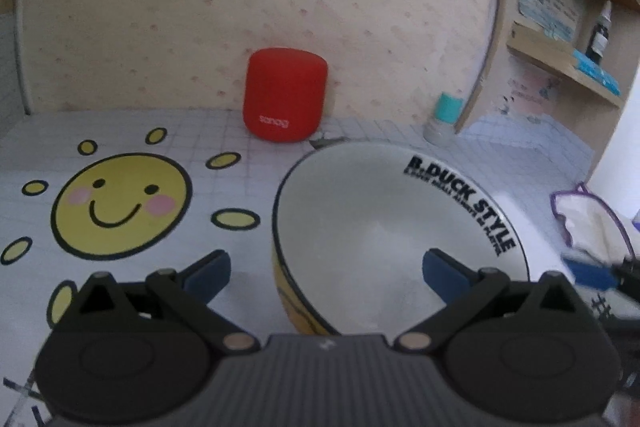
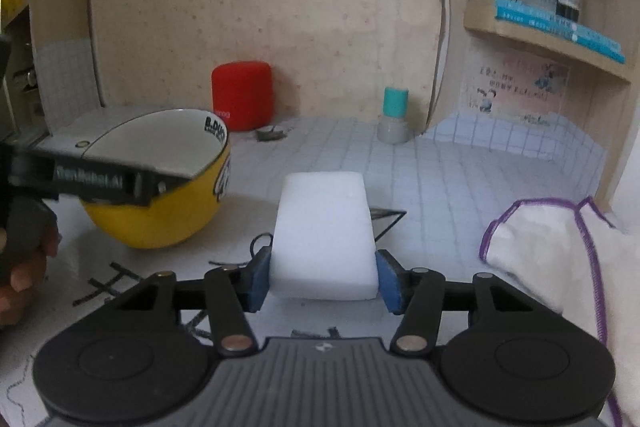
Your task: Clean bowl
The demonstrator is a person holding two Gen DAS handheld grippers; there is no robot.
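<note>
A bowl point(image 1: 380, 219), white inside with black "B.DUCK STYLE" lettering and yellow outside, stands on the gridded table cover. My left gripper point(image 1: 326, 263) is open and straddles its near rim, one blue pad outside the bowl and the other inside, neither touching. The right wrist view shows the bowl point(image 2: 160, 223) at the left with the left gripper's body across its top. My right gripper point(image 2: 322, 267) is shut on a white sponge block point(image 2: 324, 223), whose far end sticks out ahead of the pads, to the right of the bowl.
A white cloth with purple edging point(image 2: 540, 259) lies at the right. A red speaker point(image 2: 242, 95) and a teal-capped bottle point(image 2: 394, 115) stand by the back wall. Wooden shelves point(image 2: 540, 39) rise at the right. A hand point(image 2: 20, 279) holds the left gripper.
</note>
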